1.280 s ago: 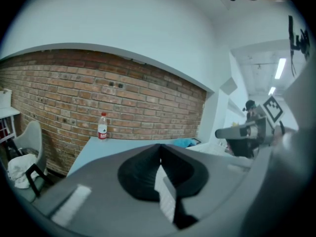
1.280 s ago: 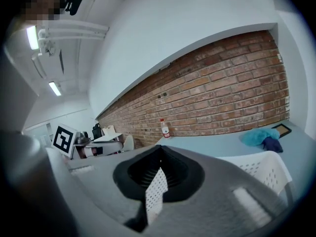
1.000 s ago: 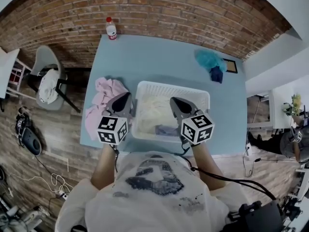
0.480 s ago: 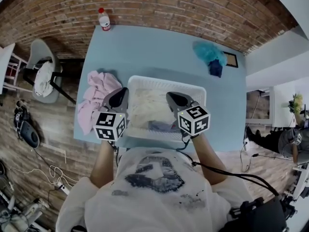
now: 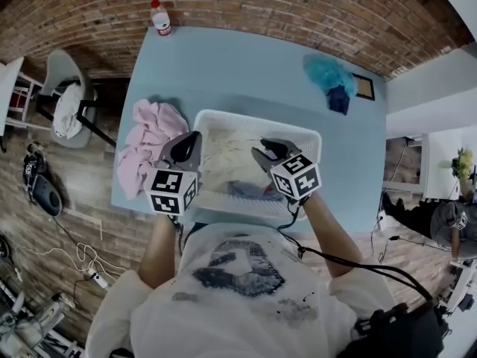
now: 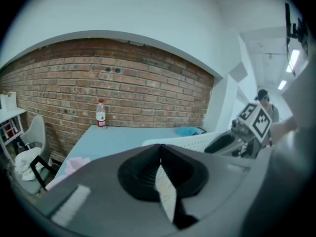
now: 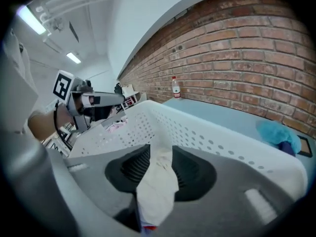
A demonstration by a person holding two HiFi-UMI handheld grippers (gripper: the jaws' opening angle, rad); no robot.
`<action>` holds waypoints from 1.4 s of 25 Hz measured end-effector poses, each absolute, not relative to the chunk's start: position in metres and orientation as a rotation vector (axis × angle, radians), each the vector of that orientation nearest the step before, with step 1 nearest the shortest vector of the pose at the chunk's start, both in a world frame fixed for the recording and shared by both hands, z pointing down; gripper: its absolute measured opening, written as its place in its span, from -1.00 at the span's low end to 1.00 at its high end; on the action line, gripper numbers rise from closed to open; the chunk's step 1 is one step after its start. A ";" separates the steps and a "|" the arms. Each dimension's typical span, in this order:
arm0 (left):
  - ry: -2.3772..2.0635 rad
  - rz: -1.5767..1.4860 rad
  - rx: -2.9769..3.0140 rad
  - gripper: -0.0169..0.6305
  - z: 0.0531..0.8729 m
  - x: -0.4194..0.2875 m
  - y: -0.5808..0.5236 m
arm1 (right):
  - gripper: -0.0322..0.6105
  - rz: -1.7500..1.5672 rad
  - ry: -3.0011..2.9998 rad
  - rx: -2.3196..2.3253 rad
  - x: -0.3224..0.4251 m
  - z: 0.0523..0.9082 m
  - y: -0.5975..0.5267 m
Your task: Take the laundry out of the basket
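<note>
Right gripper view: the right gripper [image 7: 159,149] has its jaws a little apart, having just been opening, and cream laundry [image 7: 157,181] shows in the gap; whether the pads press it I can't tell. It dips inside the basket [image 7: 197,127], near the right end, with the perforated white wall curving round just ahead of it.

From the head view, the left gripper [image 5: 190,142] hangs at the basket's left rim, jaws pressed together with nothing pinched. The laundry fills the basket's floor, and a grey-blue piece [image 5: 250,191] lies by the near wall. The basket's near rim sits close to the table's [image 5: 246,66] near edge.

Just left of the basket a pink cloth [image 5: 149,136] is heaped, spilling to the table's left edge. Beyond the far rim the table is bare. A teal cloth [image 5: 326,73] lies past the basket's far right corner, and a bottle [image 5: 159,19] stands well off past its far left corner.
</note>
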State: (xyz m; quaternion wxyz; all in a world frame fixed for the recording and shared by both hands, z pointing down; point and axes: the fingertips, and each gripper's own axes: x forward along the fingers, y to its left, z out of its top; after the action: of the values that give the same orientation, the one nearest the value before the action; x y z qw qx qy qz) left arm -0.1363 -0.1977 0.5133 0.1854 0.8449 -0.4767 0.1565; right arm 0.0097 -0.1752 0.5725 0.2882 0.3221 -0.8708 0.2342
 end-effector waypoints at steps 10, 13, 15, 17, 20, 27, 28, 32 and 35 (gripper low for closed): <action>-1.329 0.460 2.350 -0.98 0.522 -0.135 -0.201 | 0.45 0.634 -2.226 0.519 -0.011 0.638 -0.156; -1.328 0.464 2.343 -0.98 0.523 -0.134 -0.203 | 0.61 0.608 -2.193 0.428 -0.015 0.655 -0.148; -1.328 0.461 2.341 -0.98 0.522 -0.133 -0.204 | 0.69 0.580 -2.195 0.376 -0.020 0.659 -0.144; -1.326 0.463 2.340 -0.98 0.522 -0.133 -0.204 | 0.76 0.533 -2.199 0.330 -0.025 0.662 -0.141; -1.321 0.468 2.335 -0.98 0.523 -0.133 -0.204 | 0.86 0.391 -2.161 0.248 -0.028 0.671 -0.137; -1.325 0.476 2.313 -0.98 0.528 -0.139 -0.206 | 0.89 0.184 -2.043 0.081 -0.030 0.707 -0.126; -1.326 0.475 2.311 -0.98 0.529 -0.139 -0.206 | 0.89 0.193 -2.038 0.064 -0.030 0.710 -0.124; -1.330 0.459 2.305 -0.98 0.529 -0.142 -0.207 | 0.89 0.187 -1.996 0.034 -0.028 0.729 -0.123; -1.332 0.442 2.299 -0.98 0.529 -0.145 -0.208 | 0.89 0.188 -1.961 0.030 -0.026 0.741 -0.124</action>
State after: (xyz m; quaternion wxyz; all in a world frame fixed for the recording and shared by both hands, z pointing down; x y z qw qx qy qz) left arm -0.1447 -0.2079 0.5292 0.2219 0.8322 -0.4822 0.1601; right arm -0.0264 -0.1242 0.7408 0.5529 0.0128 -0.8294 0.0794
